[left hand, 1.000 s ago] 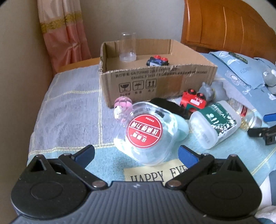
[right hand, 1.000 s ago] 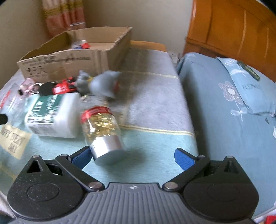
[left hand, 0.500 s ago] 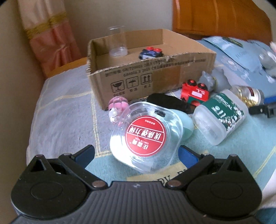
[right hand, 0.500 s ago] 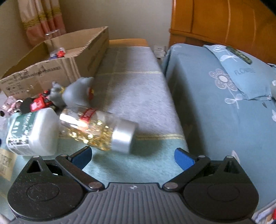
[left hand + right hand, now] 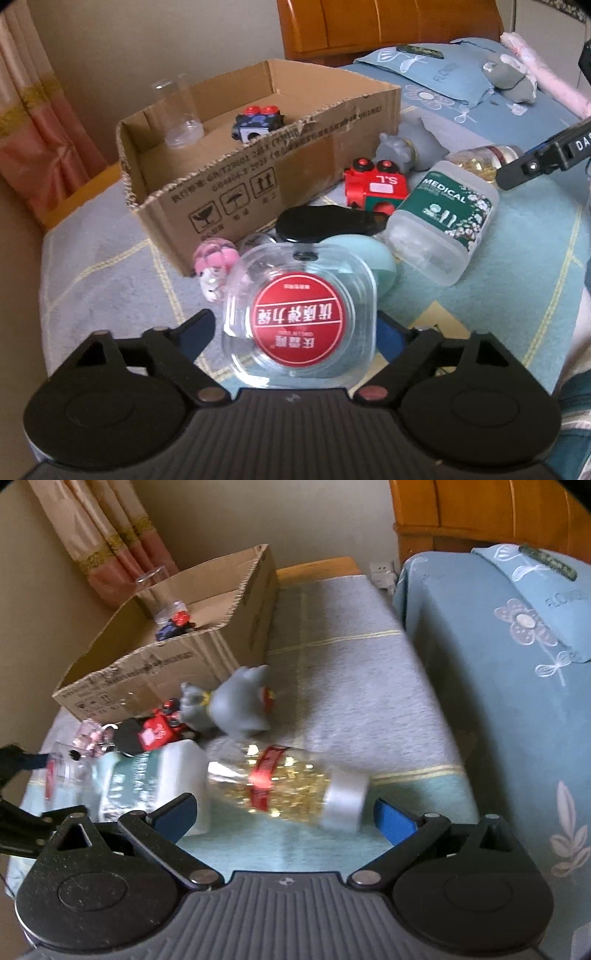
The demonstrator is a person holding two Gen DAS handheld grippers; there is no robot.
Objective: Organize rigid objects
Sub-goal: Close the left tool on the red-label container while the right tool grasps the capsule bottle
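Observation:
A clear square plastic container with a round red label (image 5: 299, 321) lies on the blue blanket, between the fingers of my left gripper (image 5: 295, 328). The jaws are closing around it, and a thin gap still shows at the left fingertip (image 5: 203, 326). A bottle of golden capsules with a silver cap (image 5: 288, 790) lies crosswise just ahead of my right gripper (image 5: 284, 816), which stands open and does not touch it. The open cardboard box (image 5: 258, 177) behind holds a clear cup (image 5: 177, 114) and a dark toy car (image 5: 258, 122).
Beside the container lie a pink toy (image 5: 214, 262), a black case (image 5: 321, 221), a teal egg shape (image 5: 369, 258), a red toy car (image 5: 376, 184), a grey toy figure (image 5: 236, 705) and a white "MEDICAL" bottle (image 5: 443, 218). A wooden headboard (image 5: 369, 26) and a pillow (image 5: 436, 77) stand behind.
The left gripper's fingers have drawn in toward the clear container, and the view has rolled. The right view has rolled too, and the capsule bottle now lies across between its fingers.

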